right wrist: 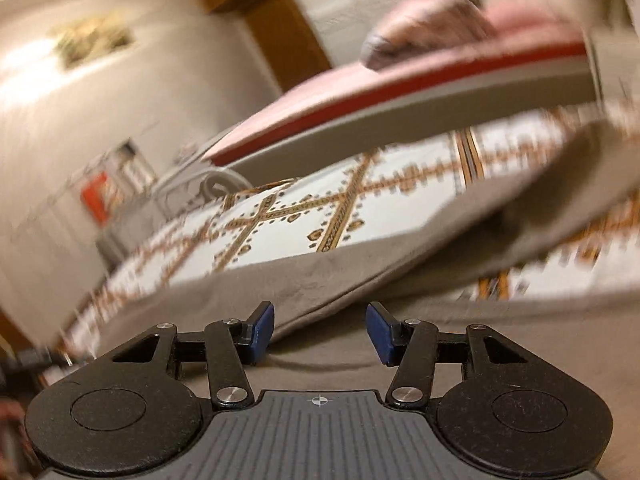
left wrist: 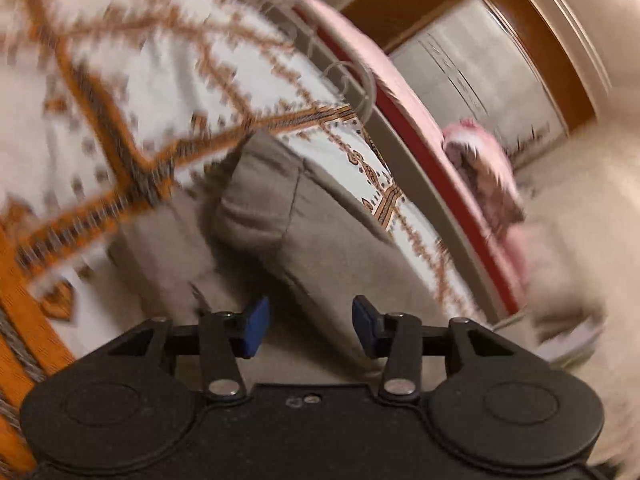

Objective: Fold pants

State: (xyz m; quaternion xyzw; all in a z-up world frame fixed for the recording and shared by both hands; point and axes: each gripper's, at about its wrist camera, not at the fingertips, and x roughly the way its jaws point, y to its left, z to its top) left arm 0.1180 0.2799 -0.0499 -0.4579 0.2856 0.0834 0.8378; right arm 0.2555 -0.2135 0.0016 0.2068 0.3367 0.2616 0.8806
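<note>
Since both views are motion-blurred, no writing or brand is readable. Left gripper (left wrist: 311,327): jaws partly apart, blue pads clear, nothing between them. Right gripper (right wrist: 320,330): jaws apart, nothing held. Grey pants (left wrist: 320,240) lie on the patterned rug (left wrist: 120,80), filling the lower centre of both frames, under both grippers.

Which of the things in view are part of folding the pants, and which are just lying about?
Part of the job:
- grey pants, spread on the patterned rug
- left gripper, open, nothing between its fingers
- right gripper, open, also empty

Just lying about:
- pink mattress with red edge
- pink fluffy bundle on it
- wall picture
</note>
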